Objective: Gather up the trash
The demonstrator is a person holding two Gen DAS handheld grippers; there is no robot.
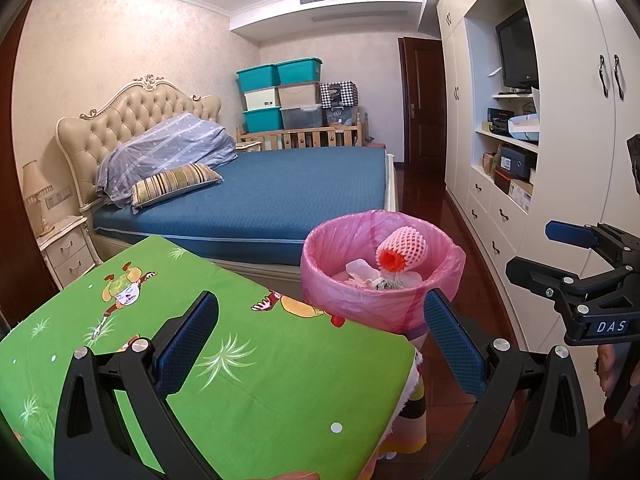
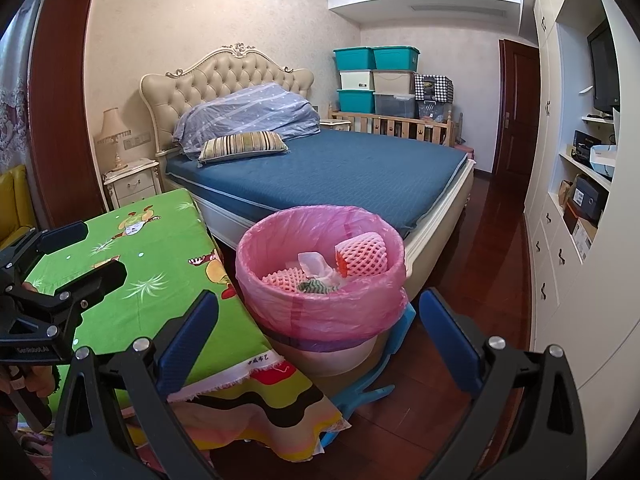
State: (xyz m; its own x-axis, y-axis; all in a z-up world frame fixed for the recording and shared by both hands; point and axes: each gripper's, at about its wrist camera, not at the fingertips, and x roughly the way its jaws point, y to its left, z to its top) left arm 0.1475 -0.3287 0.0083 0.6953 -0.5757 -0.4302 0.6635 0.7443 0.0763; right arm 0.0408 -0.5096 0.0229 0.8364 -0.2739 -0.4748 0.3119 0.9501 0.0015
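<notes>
A round bin (image 1: 360, 308) lined with a pink bag stands on the floor beside a table under a green cartoon cloth (image 1: 260, 400). In the bin lie a pink foam fruit net (image 1: 402, 254), crumpled white paper and other scraps. My left gripper (image 1: 320, 332) hovers open and empty over the table's corner, near the bin. To its right, my right gripper (image 1: 536, 254) is also open. In the right wrist view the bin (image 2: 320, 320) sits just ahead of the open, empty right gripper (image 2: 320, 340). The foam net (image 2: 364, 256) leans on the inner wall, and the left gripper (image 2: 88, 258) is over the green cloth (image 2: 160, 248).
A blue plastic piece (image 2: 372, 384) lies under the bin on the dark red wood floor (image 2: 500, 280). Behind stands a bed with a blue mattress (image 2: 340, 172), a nightstand (image 2: 132, 184) with a lamp, and stacked storage boxes (image 2: 376, 80). White wardrobes (image 2: 580, 300) line the right side.
</notes>
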